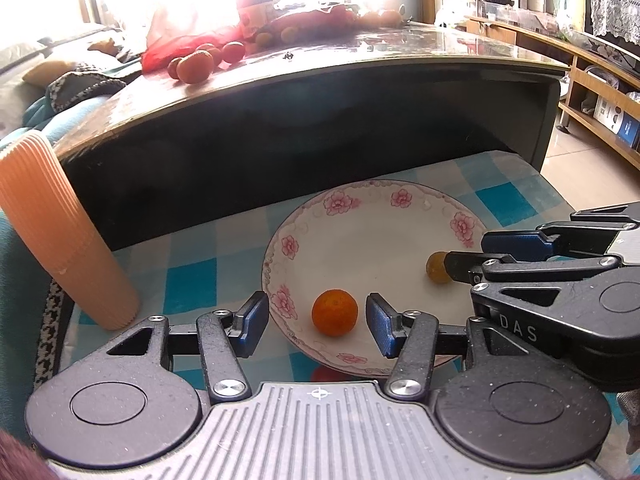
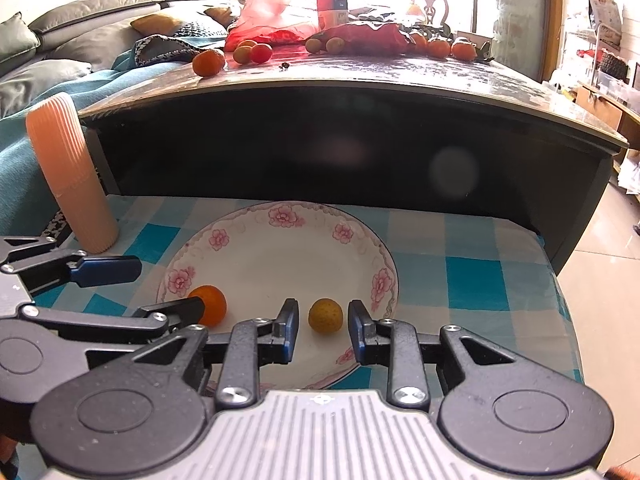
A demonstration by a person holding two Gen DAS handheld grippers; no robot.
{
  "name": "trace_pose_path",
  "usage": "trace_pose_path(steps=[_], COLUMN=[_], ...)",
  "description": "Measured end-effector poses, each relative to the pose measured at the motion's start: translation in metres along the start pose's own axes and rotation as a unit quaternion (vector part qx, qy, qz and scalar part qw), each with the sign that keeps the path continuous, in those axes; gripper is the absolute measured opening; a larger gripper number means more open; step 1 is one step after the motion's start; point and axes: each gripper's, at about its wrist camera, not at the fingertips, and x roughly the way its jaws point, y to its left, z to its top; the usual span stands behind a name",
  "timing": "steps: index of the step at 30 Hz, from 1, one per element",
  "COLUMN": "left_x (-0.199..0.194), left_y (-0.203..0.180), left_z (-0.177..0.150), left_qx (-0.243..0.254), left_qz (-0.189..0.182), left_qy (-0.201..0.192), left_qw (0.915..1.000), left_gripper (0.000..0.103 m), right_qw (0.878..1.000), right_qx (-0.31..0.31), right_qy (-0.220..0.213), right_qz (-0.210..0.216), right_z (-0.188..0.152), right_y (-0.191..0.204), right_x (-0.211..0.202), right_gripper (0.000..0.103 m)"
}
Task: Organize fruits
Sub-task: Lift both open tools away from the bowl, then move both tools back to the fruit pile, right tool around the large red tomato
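Observation:
A white plate with pink flowers (image 1: 360,216) (image 2: 256,248) lies on a blue checked cloth. An orange fruit (image 1: 334,312) (image 2: 210,305) rests in it, between the open fingers of my left gripper (image 1: 316,322) without touching them. A smaller yellow fruit (image 1: 437,267) (image 2: 325,315) rests in the plate between the open fingers of my right gripper (image 2: 323,332), also untouched. The right gripper shows from the side in the left wrist view (image 1: 472,256). The left gripper shows from the side in the right wrist view (image 2: 160,286).
A ribbed peach cup (image 1: 60,236) (image 2: 72,176) stands left of the plate. Behind is a higher dark table (image 1: 320,80) (image 2: 360,80) with several more fruits (image 1: 196,66) (image 2: 208,62) and a red plastic bag (image 2: 280,20). Tiled floor lies to the right.

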Motion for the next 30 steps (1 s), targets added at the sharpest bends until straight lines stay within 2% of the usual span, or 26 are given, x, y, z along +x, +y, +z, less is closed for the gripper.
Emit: trace_pose_path(steps=[24, 30], left_x=[-0.017, -0.029], left_y=[-0.001, 0.001], left_z=[0.000, -0.008], left_qx=[0.002, 0.006], left_qz=[-0.001, -0.009], left_qy=[-0.005, 0.001], left_qw=[1.0000, 0.9999], left_gripper=[0.061, 0.061], right_qw=[1.000, 1.000], right_qx=[-0.015, -0.020], right_qy=[-0.006, -0.001], right_qz=[-0.010, -0.008], right_z=[0.001, -0.005], right_y=[0.010, 0.016], right_x=[-0.020, -0.030], right_gripper=[0.041, 0.041])
